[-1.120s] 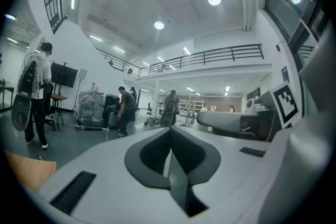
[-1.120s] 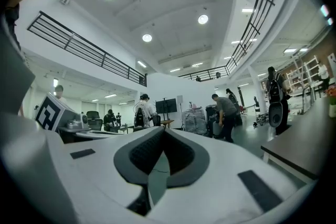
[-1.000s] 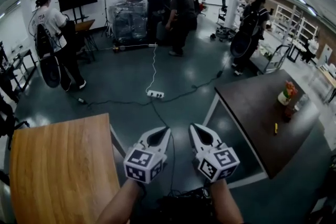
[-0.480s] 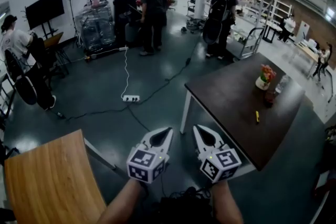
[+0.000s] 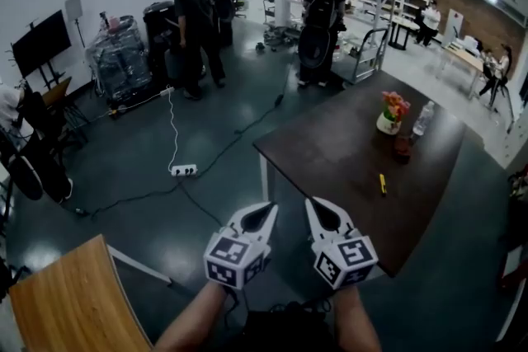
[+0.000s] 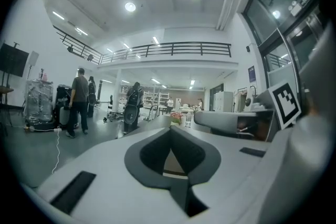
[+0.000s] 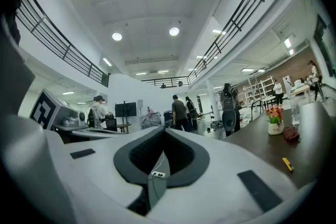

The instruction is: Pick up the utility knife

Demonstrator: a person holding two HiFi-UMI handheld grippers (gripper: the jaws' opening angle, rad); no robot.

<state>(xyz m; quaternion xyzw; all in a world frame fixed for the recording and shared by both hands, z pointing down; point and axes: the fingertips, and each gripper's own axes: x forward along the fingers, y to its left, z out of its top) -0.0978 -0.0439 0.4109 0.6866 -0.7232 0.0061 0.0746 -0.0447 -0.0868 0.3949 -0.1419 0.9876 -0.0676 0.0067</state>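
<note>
Both grippers empty, short of the table that bears the knife

The left gripper point(image 5: 262, 215) and right gripper point(image 5: 318, 212) are held side by side at the near edge, each with its jaws pressed together on nothing. The knife point(image 5: 382, 184) is seen as a small yellow sliver lying on the dark table point(image 5: 330, 152), far right of the right gripper and nearer than the flowers point(image 5: 390, 111). Its blade cannot be made out. In the left gripper view it is hidden. A wooden table point(image 5: 66, 301) at near left is cut off by the frame.
</note>
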